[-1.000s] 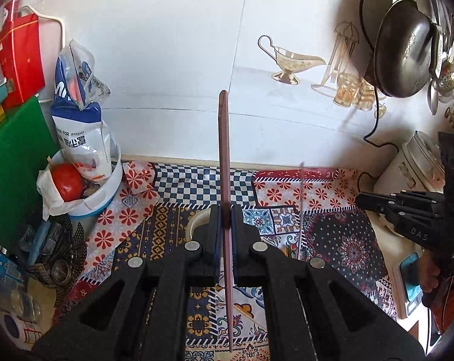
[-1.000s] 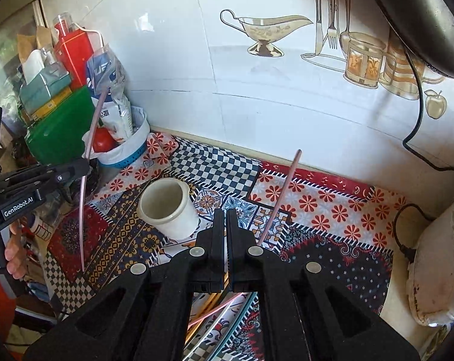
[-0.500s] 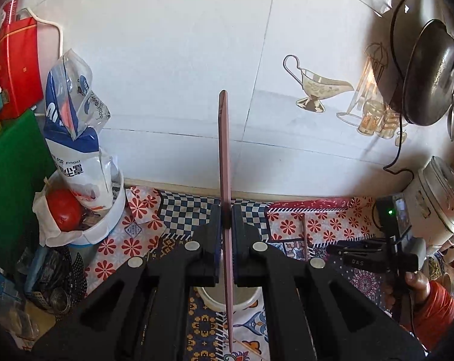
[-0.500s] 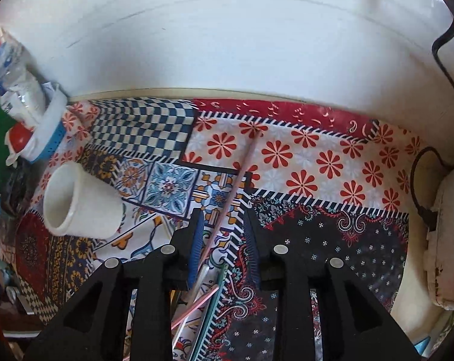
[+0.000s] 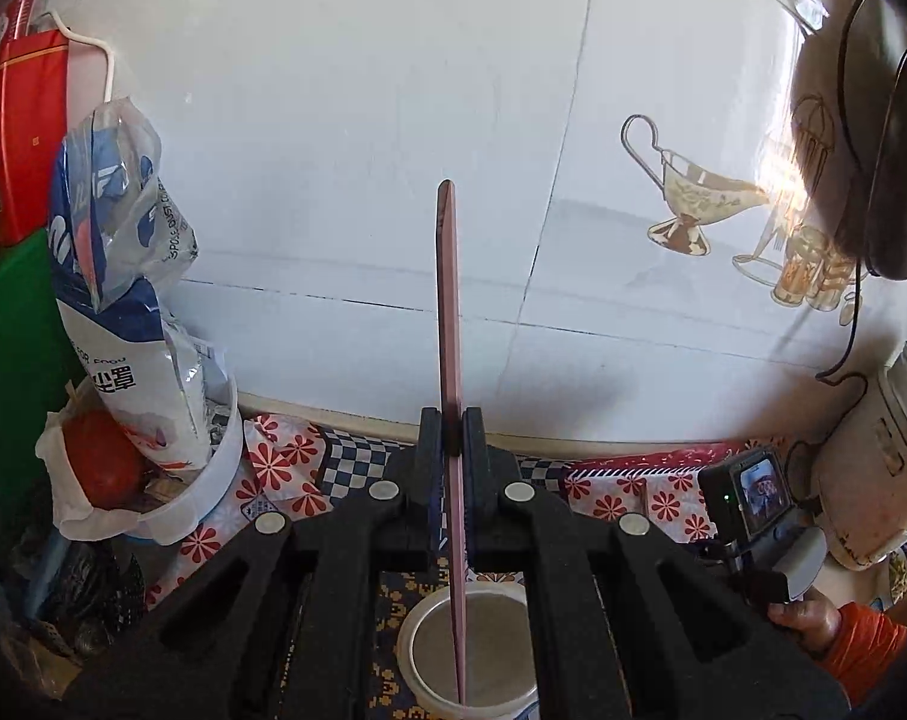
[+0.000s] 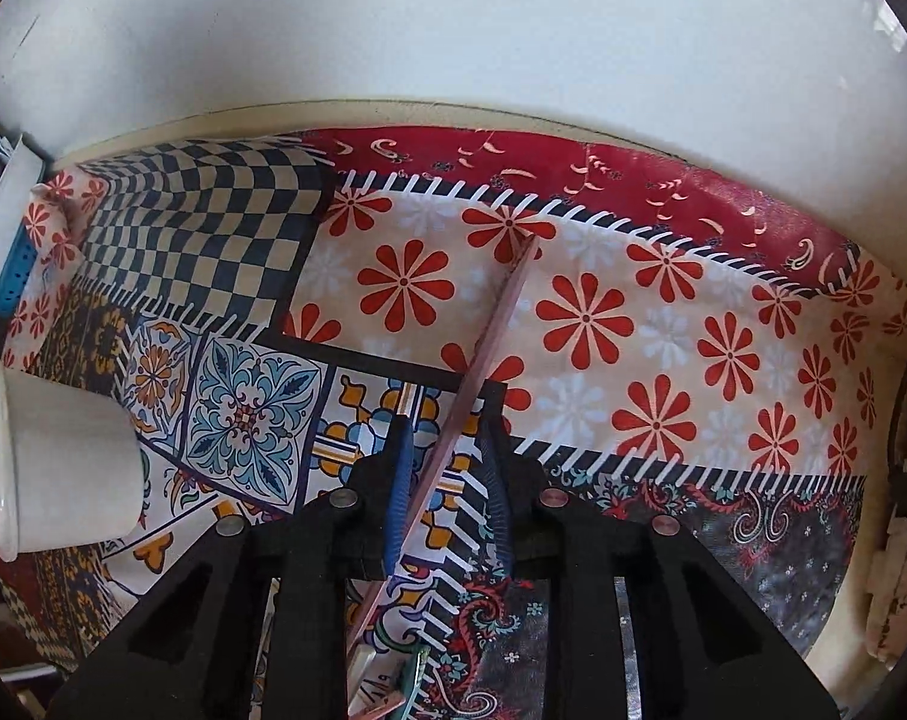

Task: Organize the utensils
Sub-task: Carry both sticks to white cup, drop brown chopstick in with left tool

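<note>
Plainly the left gripper (image 5: 451, 438) has its jaws clamped mid-length on a thin pink stick (image 5: 447, 312), stiff, light and likely slick, held upright with its lower end over the white cup (image 5: 471, 654), so a firm pinch near the middle suits it. Farther off, the right gripper (image 6: 447, 438) has wide jaws astride a second stick (image 6: 489, 330) lying on the cloth (image 6: 633, 324) over the bench; its near end is hidden beneath the gripper.

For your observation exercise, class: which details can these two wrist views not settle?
- Left wrist: whether the pink chopstick touches the white cup's bottom; the frame edge cuts it off.
- Right wrist: the lower end of the second pink chopstick, hidden behind the right gripper.
- Right wrist: the cup's contents; its mouth faces away.
</note>
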The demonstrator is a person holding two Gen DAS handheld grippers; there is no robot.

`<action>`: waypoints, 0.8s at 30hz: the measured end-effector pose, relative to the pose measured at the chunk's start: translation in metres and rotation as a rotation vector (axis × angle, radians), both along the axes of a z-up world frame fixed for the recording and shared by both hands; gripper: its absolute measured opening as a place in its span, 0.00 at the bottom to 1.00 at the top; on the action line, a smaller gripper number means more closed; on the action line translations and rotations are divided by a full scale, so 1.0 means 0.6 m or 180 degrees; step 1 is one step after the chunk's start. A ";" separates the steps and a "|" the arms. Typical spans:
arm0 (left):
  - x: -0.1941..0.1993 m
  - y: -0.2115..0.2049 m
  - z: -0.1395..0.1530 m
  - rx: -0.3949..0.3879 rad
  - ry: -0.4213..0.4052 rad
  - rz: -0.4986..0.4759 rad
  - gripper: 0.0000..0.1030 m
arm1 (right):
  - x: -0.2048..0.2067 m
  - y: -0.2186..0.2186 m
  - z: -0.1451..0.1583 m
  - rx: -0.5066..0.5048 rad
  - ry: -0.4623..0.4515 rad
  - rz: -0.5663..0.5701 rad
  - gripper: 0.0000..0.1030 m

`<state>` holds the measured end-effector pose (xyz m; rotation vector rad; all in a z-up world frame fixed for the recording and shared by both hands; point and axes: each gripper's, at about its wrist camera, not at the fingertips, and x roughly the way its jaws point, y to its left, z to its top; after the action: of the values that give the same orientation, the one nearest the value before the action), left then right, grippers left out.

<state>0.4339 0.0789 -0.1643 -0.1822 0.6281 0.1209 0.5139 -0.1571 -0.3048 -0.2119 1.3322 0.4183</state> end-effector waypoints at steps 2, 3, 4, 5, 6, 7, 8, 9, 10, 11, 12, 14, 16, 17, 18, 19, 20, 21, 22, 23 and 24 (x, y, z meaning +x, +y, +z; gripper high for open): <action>0.008 0.000 -0.015 0.0000 0.0037 -0.0002 0.04 | -0.002 0.004 0.000 -0.0030 -0.0107 0.0021 0.14; 0.010 0.000 -0.021 -0.0001 0.0054 0.0001 0.04 | -0.003 0.006 -0.001 -0.0018 -0.0121 0.0009 0.13; 0.014 -0.001 -0.027 -0.0001 0.0072 0.0002 0.04 | -0.004 0.007 -0.002 -0.0003 -0.0156 0.0000 0.10; 0.015 -0.001 -0.033 -0.0003 0.0087 0.0007 0.04 | -0.005 0.009 -0.002 0.0002 -0.0193 0.0004 0.10; 0.016 -0.002 -0.039 -0.0002 0.0102 0.0006 0.04 | -0.006 0.010 -0.003 0.0000 -0.0216 0.0013 0.09; 0.019 -0.004 -0.044 0.0005 0.0117 0.0003 0.04 | -0.009 0.018 -0.004 -0.0008 -0.0234 0.0034 0.09; 0.019 -0.006 -0.049 0.0024 0.0131 -0.0005 0.04 | -0.011 0.021 -0.005 -0.0008 -0.0243 0.0045 0.08; 0.019 -0.009 -0.054 0.0048 0.0143 -0.0010 0.04 | -0.012 0.024 -0.005 0.0018 -0.0229 0.0048 0.08; 0.018 -0.010 -0.058 0.0068 0.0154 -0.0015 0.04 | -0.011 0.028 -0.002 0.0064 -0.0217 0.0043 0.07; 0.017 -0.012 -0.063 0.0081 0.0164 -0.0022 0.04 | -0.013 0.028 0.004 0.0098 -0.0244 0.0033 0.07; 0.016 -0.014 -0.067 0.0090 0.0174 -0.0024 0.04 | -0.015 0.027 0.014 0.0137 -0.0289 0.0030 0.07; 0.012 -0.018 -0.074 0.0111 0.0191 -0.0033 0.04 | -0.022 0.022 0.038 0.0242 -0.0365 0.0014 0.06; 0.009 -0.019 -0.077 0.0125 0.0202 -0.0034 0.04 | -0.029 0.020 0.064 0.0355 -0.0442 0.0016 0.06; 0.006 -0.020 -0.079 0.0124 0.0211 -0.0037 0.04 | -0.034 0.019 0.078 0.0402 -0.0499 0.0029 0.05; 0.004 -0.020 -0.081 0.0120 0.0219 -0.0036 0.04 | -0.039 0.019 0.092 0.0448 -0.0551 0.0047 0.05; 0.002 -0.020 -0.083 0.0116 0.0227 -0.0036 0.04 | -0.044 0.020 0.107 0.0488 -0.0610 0.0060 0.05; 0.000 -0.020 -0.084 0.0111 0.0233 -0.0039 0.04 | -0.047 0.019 0.121 0.0539 -0.0660 0.0078 0.05; -0.002 -0.020 -0.085 0.0106 0.0238 -0.0042 0.04 | -0.052 0.020 0.135 0.0588 -0.0713 0.0091 0.05; -0.004 -0.020 -0.085 0.0100 0.0245 -0.0046 0.04 | -0.049 0.020 0.149 0.0635 -0.0759 0.0098 0.05; -0.006 -0.020 -0.086 0.0098 0.0254 -0.0050 0.04 | -0.053 0.022 0.163 0.0687 -0.0798 0.0115 0.05; -0.008 -0.021 -0.087 0.0100 0.0260 -0.0057 0.04 | -0.056 0.024 0.177 0.0741 -0.0841 0.0129 0.05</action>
<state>0.4289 0.0661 -0.2165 -0.1419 0.7086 0.1214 0.4803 -0.1429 -0.1984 -0.0960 1.0122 0.5558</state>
